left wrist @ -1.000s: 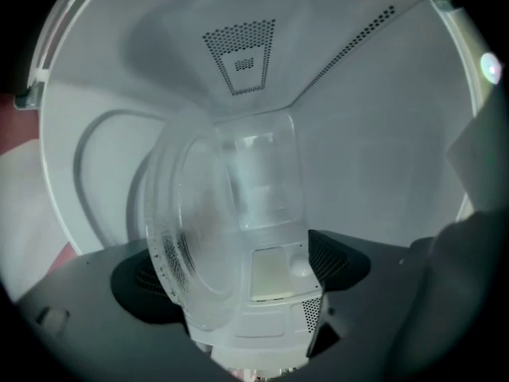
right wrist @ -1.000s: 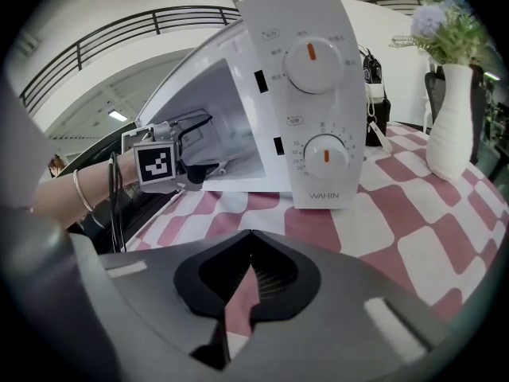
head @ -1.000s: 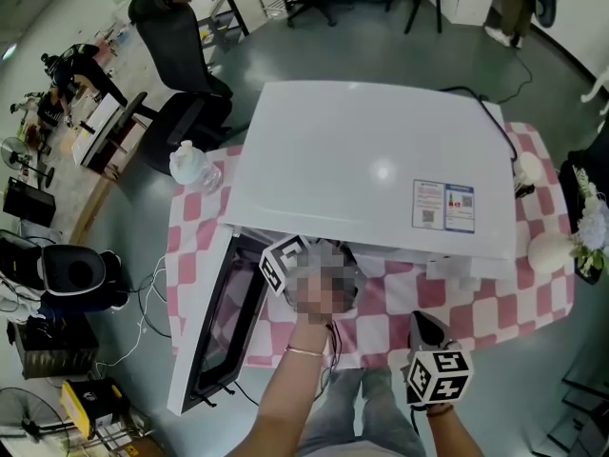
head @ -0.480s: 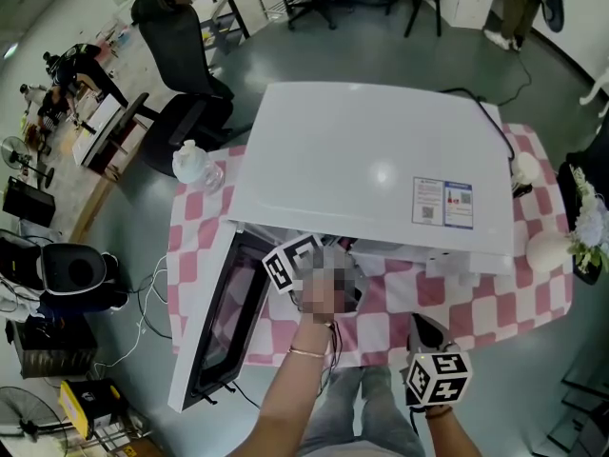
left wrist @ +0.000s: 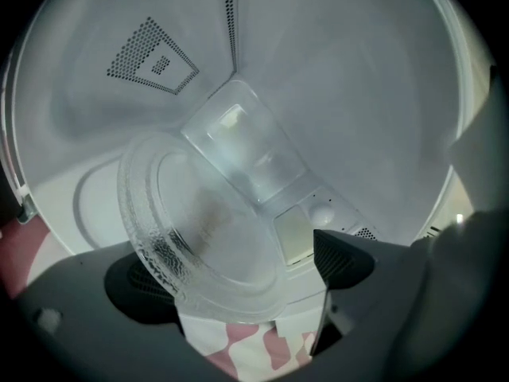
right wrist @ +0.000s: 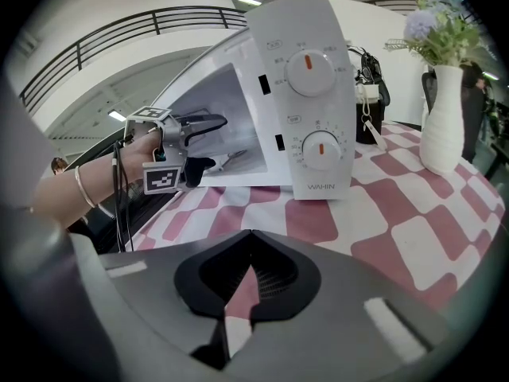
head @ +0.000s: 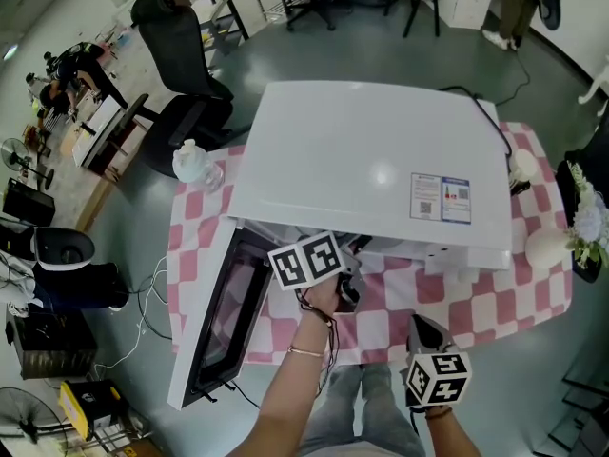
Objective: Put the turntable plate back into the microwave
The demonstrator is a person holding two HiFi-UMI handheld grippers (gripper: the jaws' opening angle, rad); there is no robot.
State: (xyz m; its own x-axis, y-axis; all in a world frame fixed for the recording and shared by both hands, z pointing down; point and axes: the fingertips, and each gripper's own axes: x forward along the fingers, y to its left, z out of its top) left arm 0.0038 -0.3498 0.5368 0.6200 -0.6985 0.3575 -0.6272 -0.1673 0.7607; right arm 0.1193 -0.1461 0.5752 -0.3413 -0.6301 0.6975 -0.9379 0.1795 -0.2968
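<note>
Turntable plate point(left wrist: 208, 229) leans tilted at the microwave point(head: 371, 160) cavity's near edge between your left gripper's point(left wrist: 242, 277) parted jaws, right gripper point(right wrist: 246, 281) closed on nothing; unseated, it may slide out and break.

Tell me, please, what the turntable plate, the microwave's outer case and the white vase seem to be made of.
Turntable plate: probably clear glass, glossy; it is see-through, with a ribbed rim.
Microwave case: white, smooth, light sheen; painted metal or plastic, unclear.
Vase: likely white ceramic, softly matte.
</note>
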